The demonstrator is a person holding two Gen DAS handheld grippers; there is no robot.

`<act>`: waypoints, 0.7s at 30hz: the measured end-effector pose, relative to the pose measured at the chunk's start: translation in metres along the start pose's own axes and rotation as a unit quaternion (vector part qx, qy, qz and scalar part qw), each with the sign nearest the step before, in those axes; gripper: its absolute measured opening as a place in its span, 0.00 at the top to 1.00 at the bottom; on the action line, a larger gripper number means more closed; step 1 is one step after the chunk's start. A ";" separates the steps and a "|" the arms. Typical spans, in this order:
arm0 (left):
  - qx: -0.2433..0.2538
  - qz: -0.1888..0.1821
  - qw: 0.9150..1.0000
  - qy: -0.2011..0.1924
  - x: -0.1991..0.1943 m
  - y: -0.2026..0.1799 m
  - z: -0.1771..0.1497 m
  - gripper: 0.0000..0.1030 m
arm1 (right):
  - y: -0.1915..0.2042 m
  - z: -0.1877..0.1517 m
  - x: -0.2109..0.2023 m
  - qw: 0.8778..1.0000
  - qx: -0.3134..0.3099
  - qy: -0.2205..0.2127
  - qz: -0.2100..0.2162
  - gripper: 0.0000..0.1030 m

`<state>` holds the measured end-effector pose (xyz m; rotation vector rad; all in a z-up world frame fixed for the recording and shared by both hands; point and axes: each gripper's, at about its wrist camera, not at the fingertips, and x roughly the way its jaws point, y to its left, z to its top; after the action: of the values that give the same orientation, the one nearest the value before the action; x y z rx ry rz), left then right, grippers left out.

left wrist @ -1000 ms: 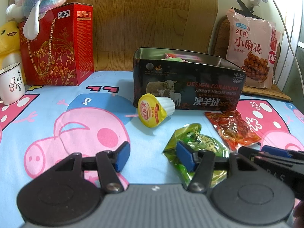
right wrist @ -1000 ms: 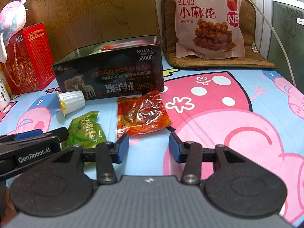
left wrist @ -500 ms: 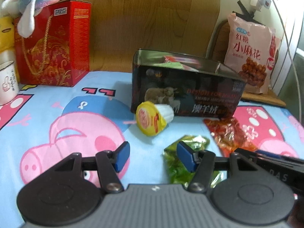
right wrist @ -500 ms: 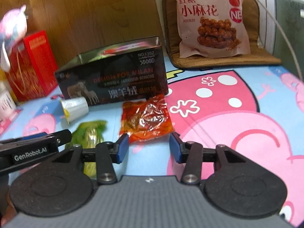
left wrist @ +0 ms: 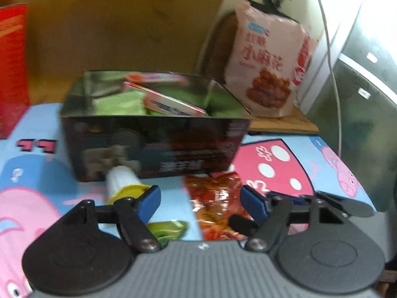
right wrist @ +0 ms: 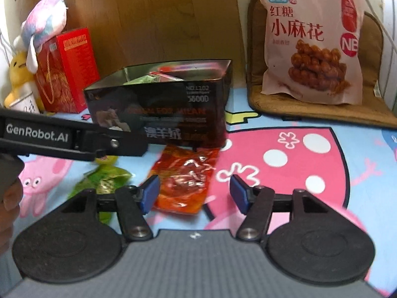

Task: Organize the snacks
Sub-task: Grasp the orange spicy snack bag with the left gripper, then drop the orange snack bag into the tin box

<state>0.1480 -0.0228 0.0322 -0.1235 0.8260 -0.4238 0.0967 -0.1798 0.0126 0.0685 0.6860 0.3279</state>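
Glossy metal tin [right wrist: 158, 114]; shiny crinkled plastic red packet [right wrist: 186, 173]; wood-grain wall [right wrist: 161, 17].

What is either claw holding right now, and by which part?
Nothing is held. The left claw and right claw have just been opening; their pads stand apart above the red snack packet, which lies loose on the cloth.

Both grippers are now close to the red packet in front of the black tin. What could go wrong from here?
1. The left gripper and right gripper, jaws just opened and empty, both frame the red packet; they may collide, since the left one already crosses the right view.
2. The packet is flat on the cloth, so pads may pinch fabric.
3. The jelly cup lies beside the left finger and may roll if nudged.
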 end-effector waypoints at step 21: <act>-0.027 -0.018 0.993 -0.118 -0.054 0.003 0.053 0.49 | -0.005 0.055 -0.052 0.980 0.060 -0.136 0.136 0.95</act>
<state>0.1553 -0.0011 0.1044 -0.2338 0.6040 -0.4113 0.0954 -0.1989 0.0865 0.3193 0.4239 0.5280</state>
